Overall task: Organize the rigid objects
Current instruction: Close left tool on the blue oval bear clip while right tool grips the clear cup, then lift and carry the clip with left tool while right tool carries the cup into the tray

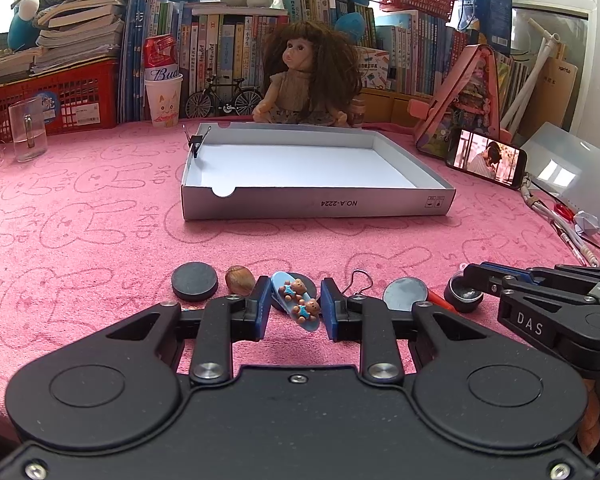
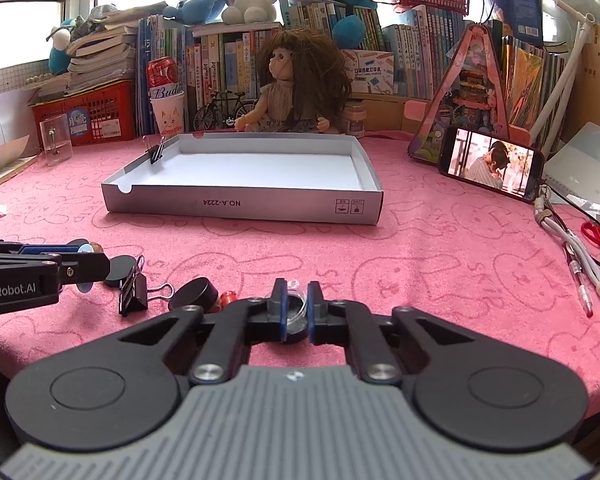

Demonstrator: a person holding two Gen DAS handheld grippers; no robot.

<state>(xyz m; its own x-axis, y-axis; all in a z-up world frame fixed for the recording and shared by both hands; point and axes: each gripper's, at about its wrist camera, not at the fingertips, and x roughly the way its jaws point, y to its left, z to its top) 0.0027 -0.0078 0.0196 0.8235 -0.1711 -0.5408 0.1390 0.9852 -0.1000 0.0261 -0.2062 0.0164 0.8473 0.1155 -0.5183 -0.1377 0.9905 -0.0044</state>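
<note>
One binder clip (image 2: 156,151) on the white box (image 2: 362,160) wall

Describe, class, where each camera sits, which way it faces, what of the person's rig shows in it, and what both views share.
Left wrist: sits on the left tongs, low over the pink tablecloth, facing the bookshelf; the tongs straddle a blue bear clip; the right tongs enter at right.
Right wrist: sits on the right tongs, facing the same way, tongs around a small clear-lidded tin; the left tongs enter at left.
Shared: white box, doll, phone.
</note>
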